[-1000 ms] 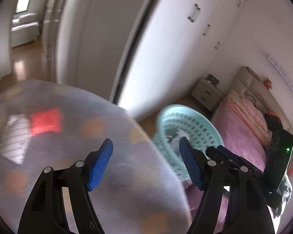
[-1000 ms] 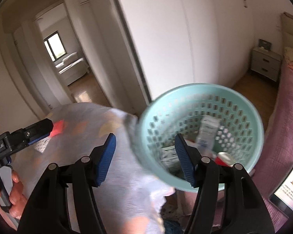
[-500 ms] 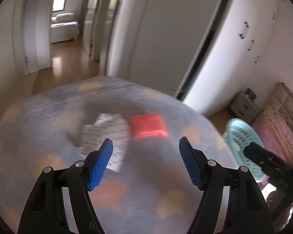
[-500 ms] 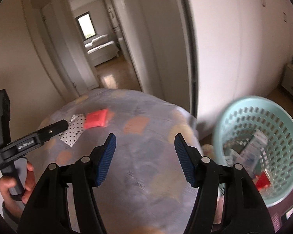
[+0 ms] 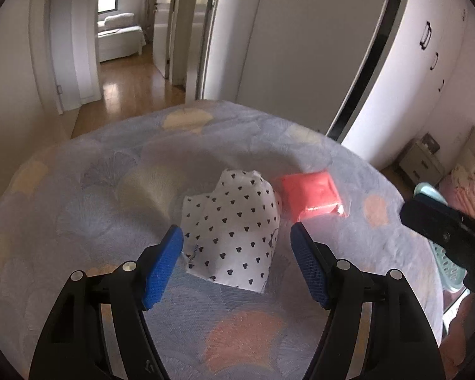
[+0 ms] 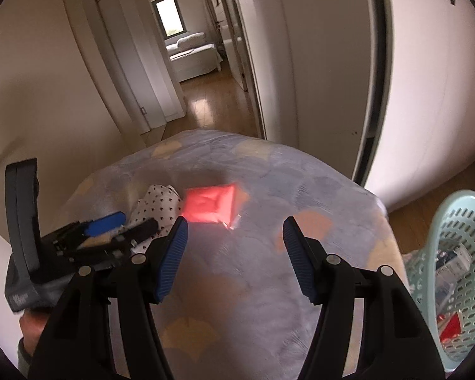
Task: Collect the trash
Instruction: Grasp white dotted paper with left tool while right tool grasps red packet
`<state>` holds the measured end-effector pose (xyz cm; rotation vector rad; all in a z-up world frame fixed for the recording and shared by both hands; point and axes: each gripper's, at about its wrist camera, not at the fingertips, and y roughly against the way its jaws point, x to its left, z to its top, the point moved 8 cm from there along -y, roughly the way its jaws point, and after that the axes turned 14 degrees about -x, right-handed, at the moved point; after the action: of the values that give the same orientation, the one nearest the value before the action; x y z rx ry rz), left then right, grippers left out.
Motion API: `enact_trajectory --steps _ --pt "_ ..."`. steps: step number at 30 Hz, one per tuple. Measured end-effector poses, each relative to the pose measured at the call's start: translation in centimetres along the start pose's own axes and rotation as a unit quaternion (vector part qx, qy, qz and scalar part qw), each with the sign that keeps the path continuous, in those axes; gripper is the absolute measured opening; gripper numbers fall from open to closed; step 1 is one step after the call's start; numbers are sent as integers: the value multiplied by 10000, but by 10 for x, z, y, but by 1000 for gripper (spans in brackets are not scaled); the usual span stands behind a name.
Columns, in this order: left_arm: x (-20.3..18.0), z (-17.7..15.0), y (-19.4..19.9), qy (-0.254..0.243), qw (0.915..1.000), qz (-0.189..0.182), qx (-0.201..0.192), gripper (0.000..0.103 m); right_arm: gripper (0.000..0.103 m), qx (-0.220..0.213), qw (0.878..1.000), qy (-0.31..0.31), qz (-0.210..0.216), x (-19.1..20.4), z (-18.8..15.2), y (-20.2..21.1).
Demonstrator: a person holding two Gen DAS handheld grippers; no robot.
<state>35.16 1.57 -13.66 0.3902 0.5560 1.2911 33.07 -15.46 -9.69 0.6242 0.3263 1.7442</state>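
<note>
A white wrapper with black dots [image 5: 234, 231] lies on the blue patterned bedcover [image 5: 110, 190], with a red packet [image 5: 310, 194] just right of it. My left gripper [image 5: 237, 259] is open, its fingers either side of the white wrapper's near edge. My right gripper [image 6: 234, 247] is open and empty above the cover, short of the red packet [image 6: 210, 204]. The white wrapper [image 6: 156, 209] and my left gripper [image 6: 123, 224] show at the left in the right wrist view. The mint basket [image 6: 459, 272] holding trash stands at the right.
A white wardrobe [image 5: 395, 63] and sliding door stand behind the bed. An open doorway [image 5: 123, 41] leads to a hall with wooden floor. A bedside table [image 5: 422, 158] and a pink bed [image 5: 468, 196] are at the right.
Both grippers have swung left, away from the basket, to face the bedcover. The left gripper has come down close around the white wrapper. Both stay open.
</note>
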Motion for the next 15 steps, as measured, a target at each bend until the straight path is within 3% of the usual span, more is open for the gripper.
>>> enact_trajectory --steps 4,8,9,11,15 --pt "-2 -5 -2 -152 9998 17 94 66 59 148 9999 -36 47 7 -2 -22" --pt "2 -6 -3 -424 9988 223 77 46 63 281 9996 -83 6 8 -5 -44" --pt "3 -6 -2 -394 9990 180 78 42 66 294 9995 -124 8 8 -6 -48" --pt "12 -4 4 -92 9999 13 52 25 67 342 9990 -269 48 7 -7 -56" --pt "35 0 13 190 9997 91 -95 20 67 484 9979 -404 138 11 -11 -70"
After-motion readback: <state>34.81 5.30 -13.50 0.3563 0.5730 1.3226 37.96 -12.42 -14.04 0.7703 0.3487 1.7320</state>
